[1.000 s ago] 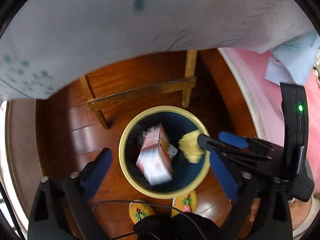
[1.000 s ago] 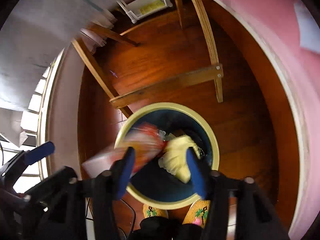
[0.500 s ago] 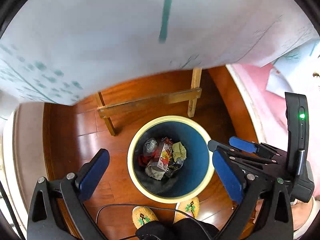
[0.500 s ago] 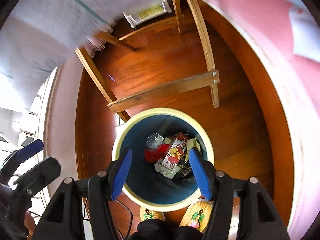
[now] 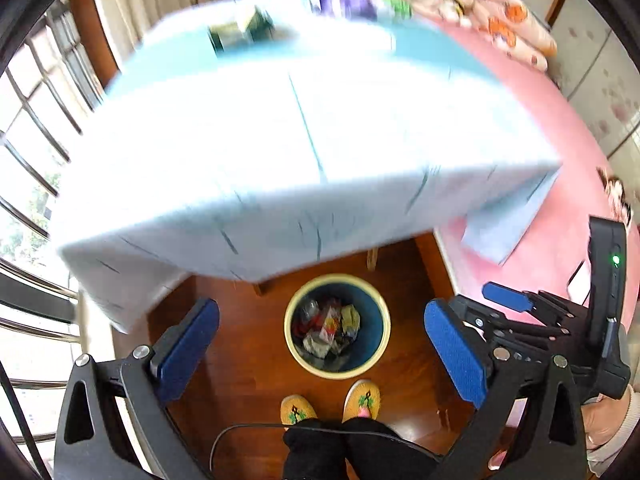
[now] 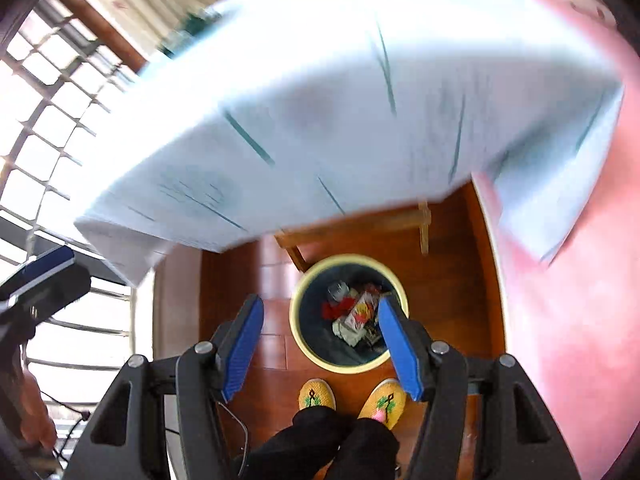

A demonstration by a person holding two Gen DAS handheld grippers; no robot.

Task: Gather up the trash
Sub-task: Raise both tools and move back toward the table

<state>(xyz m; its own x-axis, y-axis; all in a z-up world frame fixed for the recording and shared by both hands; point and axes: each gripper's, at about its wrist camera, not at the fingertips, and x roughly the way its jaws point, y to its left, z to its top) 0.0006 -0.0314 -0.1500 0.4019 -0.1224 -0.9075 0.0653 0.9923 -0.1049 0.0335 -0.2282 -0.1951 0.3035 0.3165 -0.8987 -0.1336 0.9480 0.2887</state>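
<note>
Down in the yellow-rimmed wastebasket (image 5: 337, 368) on the wooden floor (image 5: 248, 376) we see the crumpled trash (image 5: 328, 326), while our left gripper (image 5: 320, 344) and right gripper (image 6: 320, 340) hang above it, both gaping and empty.

You are holding your left black two-finger gripper with blue pads (image 5: 320, 344) pointing steeply downward, its fingers (image 5: 186, 350) standing wide apart with nothing between them. Your right black gripper with blue pads (image 6: 320, 346) is angling down the same way, its fingers (image 6: 398, 346) also spread and gripping nothing. Your right hand (image 5: 604, 424) is wrapping the handle at the lower right of the left wrist view. Your feet in yellow embroidered slippers (image 6: 352, 398) are standing side by side below both grippers, black trouser legs (image 5: 352, 452) above them.
</note>
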